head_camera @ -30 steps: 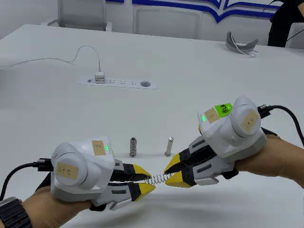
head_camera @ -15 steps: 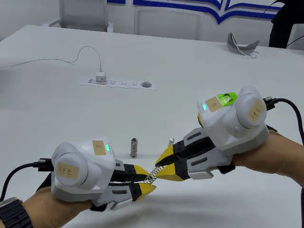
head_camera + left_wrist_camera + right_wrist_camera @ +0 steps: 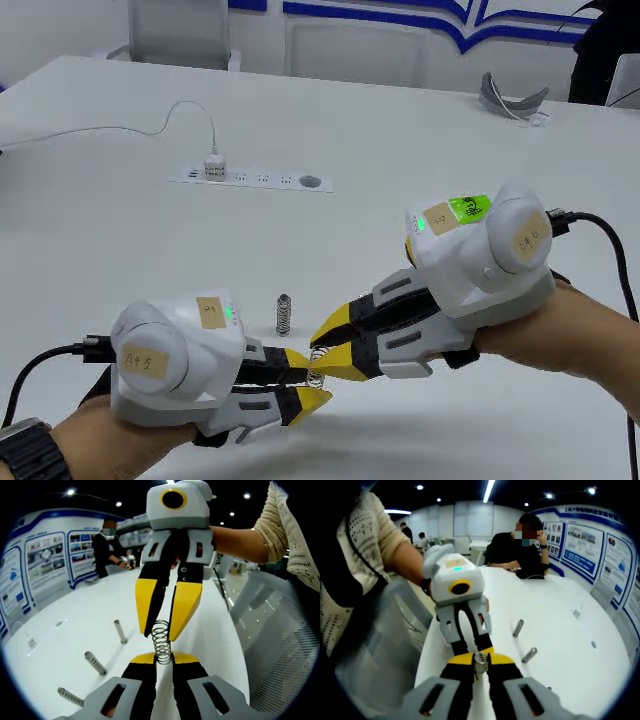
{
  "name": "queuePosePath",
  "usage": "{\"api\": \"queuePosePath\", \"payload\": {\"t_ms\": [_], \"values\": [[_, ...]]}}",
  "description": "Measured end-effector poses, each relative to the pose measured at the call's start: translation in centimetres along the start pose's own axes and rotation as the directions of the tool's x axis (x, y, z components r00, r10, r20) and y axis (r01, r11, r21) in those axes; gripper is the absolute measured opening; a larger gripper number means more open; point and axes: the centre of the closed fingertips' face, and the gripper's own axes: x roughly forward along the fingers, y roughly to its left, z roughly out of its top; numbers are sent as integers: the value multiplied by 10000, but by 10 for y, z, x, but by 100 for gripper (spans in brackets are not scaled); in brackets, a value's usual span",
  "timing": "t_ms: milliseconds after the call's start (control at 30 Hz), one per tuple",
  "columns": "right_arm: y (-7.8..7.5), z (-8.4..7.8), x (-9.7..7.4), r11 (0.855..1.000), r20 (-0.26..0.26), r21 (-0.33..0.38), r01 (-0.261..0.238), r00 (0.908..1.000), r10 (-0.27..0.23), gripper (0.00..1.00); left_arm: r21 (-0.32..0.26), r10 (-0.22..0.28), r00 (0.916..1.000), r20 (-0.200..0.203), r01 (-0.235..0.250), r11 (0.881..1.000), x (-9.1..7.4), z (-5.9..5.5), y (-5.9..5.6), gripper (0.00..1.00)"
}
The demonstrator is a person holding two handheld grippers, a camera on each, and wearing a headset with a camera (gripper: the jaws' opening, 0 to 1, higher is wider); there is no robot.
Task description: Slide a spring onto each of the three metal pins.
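Observation:
A short coil spring (image 3: 317, 366) hangs between my two grippers, low in the head view. My left gripper (image 3: 315, 380) is shut on its near end, as the left gripper view shows (image 3: 162, 659), with the spring (image 3: 161, 644) rising from it. My right gripper (image 3: 322, 355) closes on the far end, its yellow fingertips (image 3: 186, 605) flanking the coil. In the right gripper view the spring's end (image 3: 480, 664) sits between the right gripper (image 3: 480, 661) tips. I cannot tell whether a pin runs inside. A pin wearing a spring (image 3: 284, 313) stands upright behind.
A bare pin (image 3: 120, 631), the sprung pin (image 3: 95, 663) and a loose spring (image 3: 70, 696) are on the white table (image 3: 120, 230). A power strip (image 3: 250, 179) with a plugged-in charger lies farther back. A grey headband-like object (image 3: 512, 98) rests at the far right.
My right gripper has moved left toward the left gripper. The spring between them, stretched long a second ago, is now short and bunched. The bare pin is now hidden behind the right gripper.

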Motion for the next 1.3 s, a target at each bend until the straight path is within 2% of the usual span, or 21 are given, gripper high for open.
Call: {"api": "queuePosePath", "payload": {"t_ms": [467, 900, 1300], "values": [[-2, 1, -2, 9998, 46, -12, 178, 9998, -178, 11, -69, 59, 9999, 157, -58, 10000, 1, 3, 1, 12], [-7, -2, -6, 9993, 39, 76, 365, 9993, -365, 11, -340, 266, 9993, 249, -258, 9991, -3, 2, 5, 23], [-15, -5, -14, 9972, 112, 252, 709, 9974, -712, 11, -728, 655, 9973, 323, -630, 9954, -14, -4, 11, 33]]}}
